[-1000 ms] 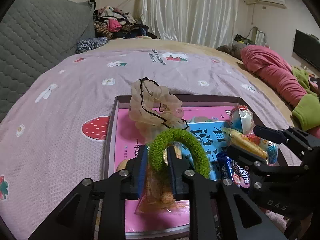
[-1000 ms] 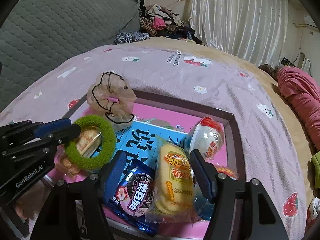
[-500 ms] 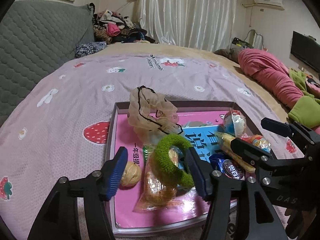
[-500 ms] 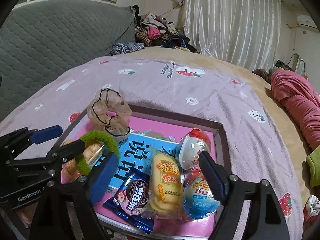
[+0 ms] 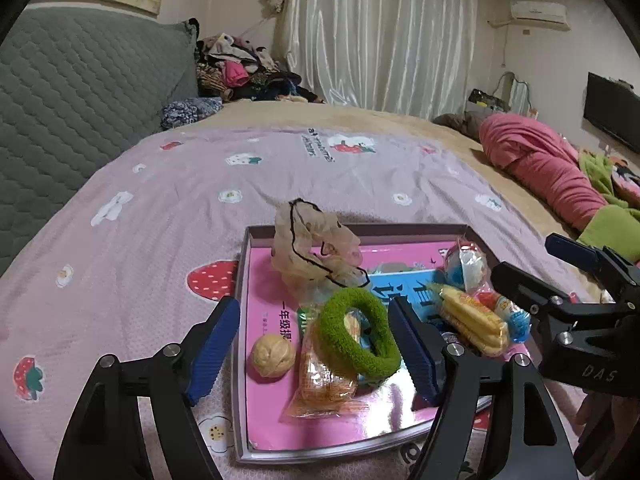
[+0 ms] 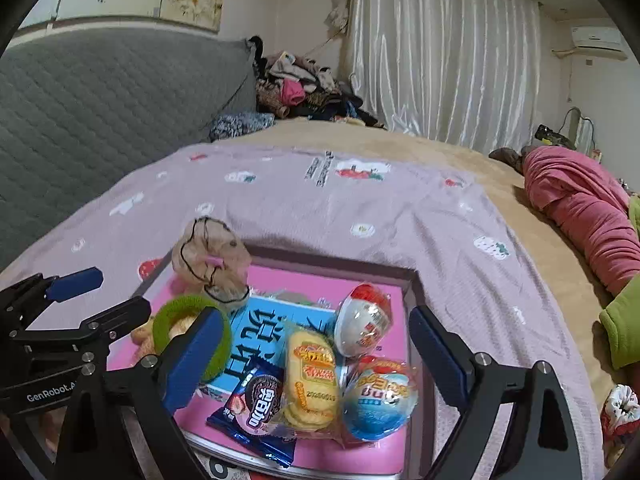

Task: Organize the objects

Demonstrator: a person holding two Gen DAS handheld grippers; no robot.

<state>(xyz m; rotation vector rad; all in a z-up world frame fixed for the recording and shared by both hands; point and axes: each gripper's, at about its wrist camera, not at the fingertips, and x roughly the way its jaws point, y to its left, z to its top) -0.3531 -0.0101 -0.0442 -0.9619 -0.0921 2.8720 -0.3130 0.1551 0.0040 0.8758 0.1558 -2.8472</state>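
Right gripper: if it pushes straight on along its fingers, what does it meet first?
Probably the yellow cookie pack in clear wrap, lying in the tray between the open right gripper jaws. Depth is uncertain; the blue-and-white egg-shaped packet lies right beside it.

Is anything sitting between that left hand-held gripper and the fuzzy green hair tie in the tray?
Nothing visible does. The left hand-held gripper has just been opening, and the green hair tie lies free between its blue pads, resting on a snack packet in the tray.
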